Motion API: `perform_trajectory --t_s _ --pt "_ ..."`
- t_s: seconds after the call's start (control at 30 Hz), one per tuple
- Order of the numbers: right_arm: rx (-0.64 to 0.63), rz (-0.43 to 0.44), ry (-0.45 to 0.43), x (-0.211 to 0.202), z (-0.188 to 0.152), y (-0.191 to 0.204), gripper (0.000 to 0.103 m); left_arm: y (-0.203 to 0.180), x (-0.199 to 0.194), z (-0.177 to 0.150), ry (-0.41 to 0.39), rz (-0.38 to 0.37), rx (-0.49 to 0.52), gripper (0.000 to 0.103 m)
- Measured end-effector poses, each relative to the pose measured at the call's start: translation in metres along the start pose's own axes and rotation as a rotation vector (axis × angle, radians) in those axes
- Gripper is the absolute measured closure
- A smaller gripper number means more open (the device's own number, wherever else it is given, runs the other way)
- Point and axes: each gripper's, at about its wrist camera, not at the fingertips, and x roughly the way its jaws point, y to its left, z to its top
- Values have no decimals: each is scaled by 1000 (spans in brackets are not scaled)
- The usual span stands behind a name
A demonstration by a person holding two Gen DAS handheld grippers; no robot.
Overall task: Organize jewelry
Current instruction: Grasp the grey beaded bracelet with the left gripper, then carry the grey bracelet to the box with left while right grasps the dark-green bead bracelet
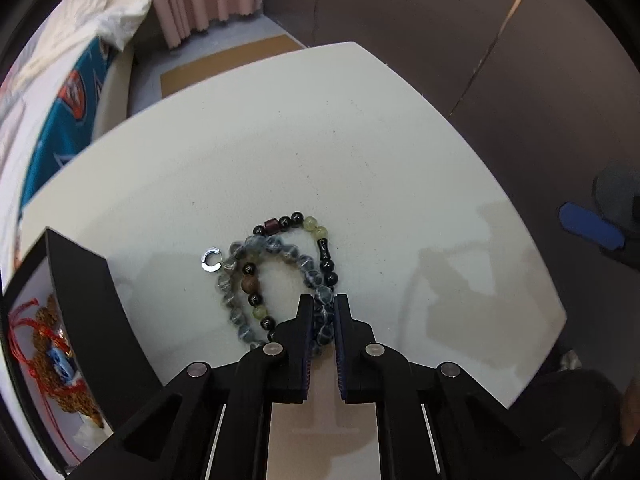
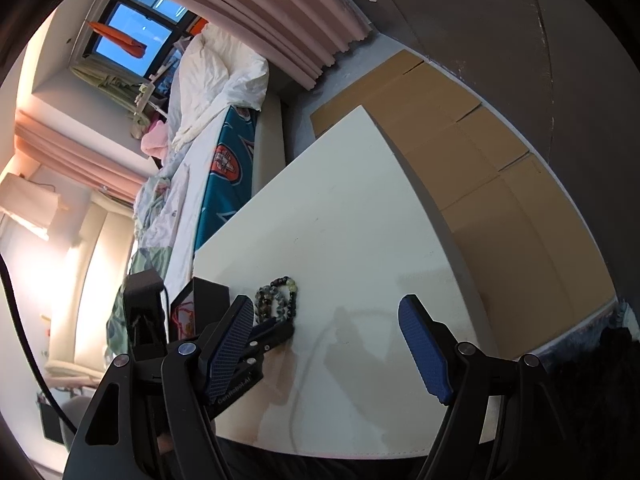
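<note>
Grey bracelet (image 1: 320,304) pinched between left gripper (image 1: 323,312) jaws.

We see a white table (image 2: 352,208) standing on a grey floor (image 1: 240,36), with flattened brown cardboard (image 2: 500,168) spread just beside it. A dark wall (image 1: 440,20) rises behind the cardboard. Pink curtains (image 2: 288,20) hang in folds down to the floor. Near the table's far edge lies a bed (image 2: 192,168) — rumpled white bedding (image 2: 216,76) over a teal sheet (image 2: 224,184). Beyond it, a dark-framed window (image 2: 132,24) shows blue sky, and warm light washes the pale wall (image 2: 36,240) beside it.
</note>
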Motion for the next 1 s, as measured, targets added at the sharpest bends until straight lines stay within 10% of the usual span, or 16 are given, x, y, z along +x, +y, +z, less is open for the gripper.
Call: perform_trajectory --t_s 0.43,1.0 --pt "-31 -6 36 18 -1 12 29 19 -61 2 -146 -29 -49 93" --pt "-137 -151 117 72 -13 57 68 55 -121 -14 -280 -15 -88 93"
